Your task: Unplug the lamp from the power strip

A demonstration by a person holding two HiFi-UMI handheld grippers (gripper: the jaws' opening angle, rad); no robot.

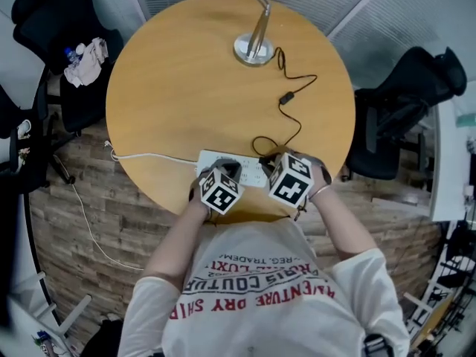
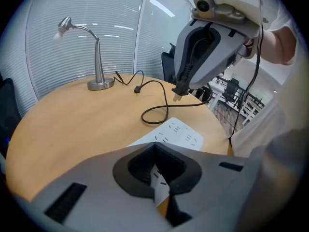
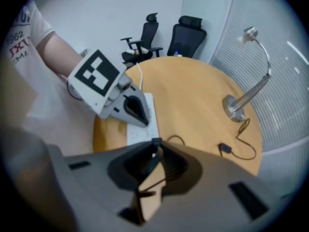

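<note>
right gripper (image 2: 183, 81) pinches the plug (image 2: 177, 97), prongs bare and hanging just above one end of the strip (image 2: 178, 133), so the plug looks clear of its socket. left gripper (image 3: 142, 120) has jaws pressed together, tips planted on top of the strip, pinning it to the table (image 2: 72, 124). lamp (image 2: 99, 64) stands well beyond the strip, cord (image 2: 154, 112) loops slack just past the strip's far edge. step in hand, I'd say: finish the pull. lift straight up from the strip, no sideways twist, left tips down so the strip can't hop, slack cord kept off the strip, then park the plug on bare table beside the strip
</note>
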